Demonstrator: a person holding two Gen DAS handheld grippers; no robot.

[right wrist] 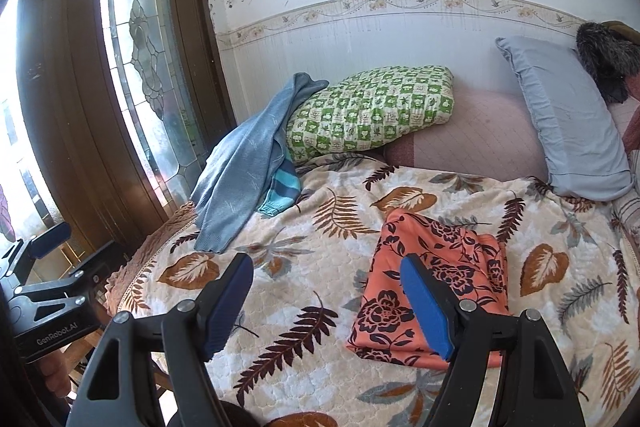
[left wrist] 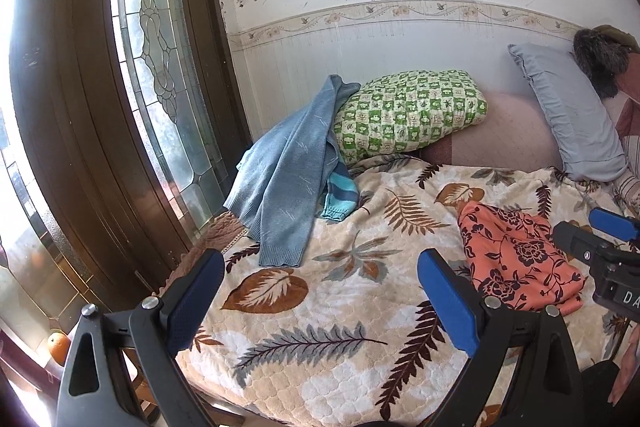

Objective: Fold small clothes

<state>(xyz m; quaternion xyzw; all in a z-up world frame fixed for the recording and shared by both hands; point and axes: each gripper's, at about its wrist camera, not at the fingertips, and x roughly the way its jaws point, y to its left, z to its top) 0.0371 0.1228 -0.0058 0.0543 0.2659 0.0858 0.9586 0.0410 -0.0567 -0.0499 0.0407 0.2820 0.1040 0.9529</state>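
Both tools stand wide with nothing between their fingers. The right tool (right wrist: pixel 326 301) hovers just short of the folded orange floral garment (right wrist: pixel 434 287) on the bed. The left tool (left wrist: pixel 320 297) hangs above bare blanket (left wrist: pixel 320 347), the garment to its right.

folded garment (right wrist: pixel 434 283): orange with dark floral print. blanket (right wrist: pixel 304 287): cream with brown and grey leaves. sweater (left wrist: pixel 288 171): plain light blue. pillow (left wrist: pixel 408 113): green-and-white check.

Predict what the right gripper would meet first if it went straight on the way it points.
Probably the leaf-print blanket, just left of the folded orange floral garment. The right gripper is open and angled down at the bed; depth is uncertain.
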